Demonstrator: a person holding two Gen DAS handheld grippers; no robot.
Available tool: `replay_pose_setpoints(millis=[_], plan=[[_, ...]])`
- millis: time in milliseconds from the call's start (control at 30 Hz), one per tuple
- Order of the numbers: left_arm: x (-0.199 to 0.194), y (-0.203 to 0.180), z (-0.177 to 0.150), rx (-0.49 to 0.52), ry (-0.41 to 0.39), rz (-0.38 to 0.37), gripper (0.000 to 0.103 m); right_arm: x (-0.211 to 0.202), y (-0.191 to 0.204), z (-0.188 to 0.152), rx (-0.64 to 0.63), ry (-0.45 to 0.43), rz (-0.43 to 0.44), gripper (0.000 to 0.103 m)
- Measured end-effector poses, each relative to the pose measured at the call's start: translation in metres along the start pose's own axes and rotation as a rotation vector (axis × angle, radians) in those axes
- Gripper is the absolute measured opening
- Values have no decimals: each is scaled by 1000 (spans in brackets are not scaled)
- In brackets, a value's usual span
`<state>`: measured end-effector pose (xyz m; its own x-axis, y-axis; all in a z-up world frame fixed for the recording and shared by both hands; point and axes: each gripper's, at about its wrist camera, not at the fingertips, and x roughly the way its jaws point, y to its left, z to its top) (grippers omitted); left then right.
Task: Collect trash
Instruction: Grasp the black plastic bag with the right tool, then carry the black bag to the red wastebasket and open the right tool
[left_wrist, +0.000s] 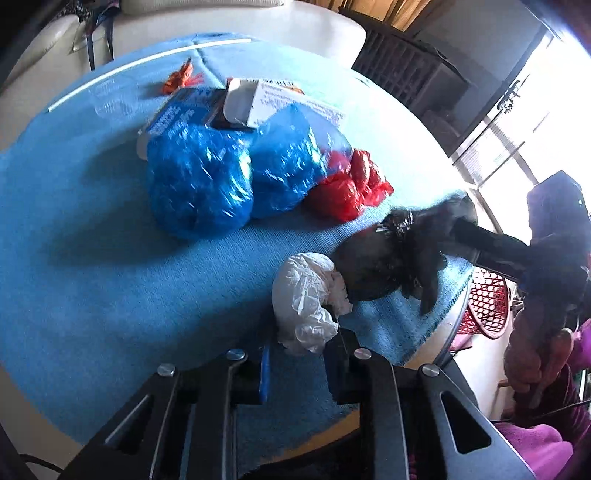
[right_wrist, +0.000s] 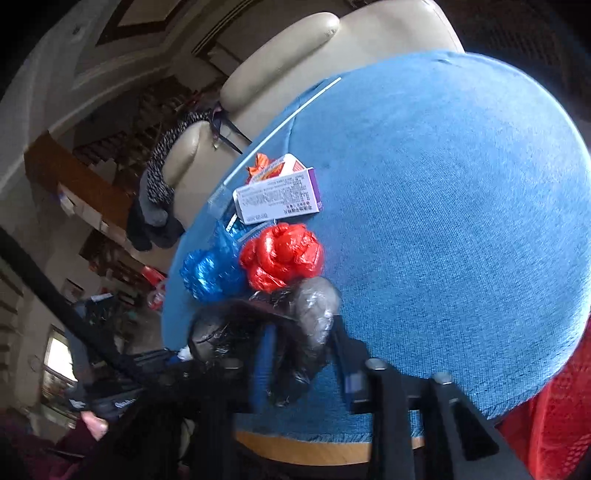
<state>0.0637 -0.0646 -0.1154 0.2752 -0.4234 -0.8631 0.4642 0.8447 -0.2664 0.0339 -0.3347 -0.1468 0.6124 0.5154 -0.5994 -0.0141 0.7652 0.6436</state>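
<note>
A: Looking first at the crumpled white plastic bag (left_wrist: 304, 295): lying on the blue cloth-covered desk (left_wrist: 92, 277), near the front edge, just ahead of the left tongs (left_wrist: 303, 354) and touching the crumpled black plastic bag (left_wrist: 376, 258).

B: Left tongs open, with nothing between them yet. Right tongs (right_wrist: 304, 354) seemingly closed on the black bag and pressed into the film from both sides.

A: Probably very light and soft. Thin film, easy to squash, a little slippery, not fragile.

B: Better to take hold at the thick middle of the ball or on a bunched fold, not on a loose flap. Otherwise may unfold or slip out.

A: Same judgement for the shiny blue plastic bags (left_wrist: 199, 181) and the red plastic bag (left_wrist: 343, 192), pressed together mid-desk. Bigger, so better pinched at a ridge.

B: Behind them, a white cardboard box (right_wrist: 277, 199): likely stiff, light and hollow. To grip across the narrow side, gently.

A: Red mesh basket (left_wrist: 487, 295) just beside the desk edge, perhaps the place for all.
</note>
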Motion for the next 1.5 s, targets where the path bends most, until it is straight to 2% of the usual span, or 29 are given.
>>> replay_pose_setpoints(millis=[33,133,233,367,433,467,500,567,600,700,733,867,1133,1500], plan=[[-1,1,2,4,-4,6,24,-1,-3,1,30,-3,29,87],[-10,5,-3,4,-15,17,25,-6,-4,3,35,-22,55,87],[-16,12,-3,-1,-26,13,24,-1,0,10,-16,-7,-8,87],[-27,19,-6,5,-53,-5,25,25,-1,17,-25,34,-8,87],[-29,16,-5,8,-63,-17,25,33,9,14,-84,21,-37,86],[-31,16,-5,14,-69,-19,25,39,16,13,-112,42,-46,81],[-34,17,-4,19,-74,-18,25,41,21,10,-136,44,-68,62],[-34,16,-2,28,-78,-20,25,45,27,6,-165,49,-79,55],[-31,13,-1,31,-79,-20,25,43,29,4,-163,34,-74,42],[-29,8,4,43,-84,-31,25,33,34,1,-175,0,-95,36],[-29,5,4,50,-85,-35,25,27,35,0,-175,-18,-96,30],[-27,-11,12,85,-88,-45,25,1,35,1,-179,-85,-125,24],[-13,-61,30,208,-63,-97,25,-83,-2,6,-80,-247,-209,22],[42,-205,53,530,-17,-271,25,-212,-80,-32,117,-436,-443,22]])
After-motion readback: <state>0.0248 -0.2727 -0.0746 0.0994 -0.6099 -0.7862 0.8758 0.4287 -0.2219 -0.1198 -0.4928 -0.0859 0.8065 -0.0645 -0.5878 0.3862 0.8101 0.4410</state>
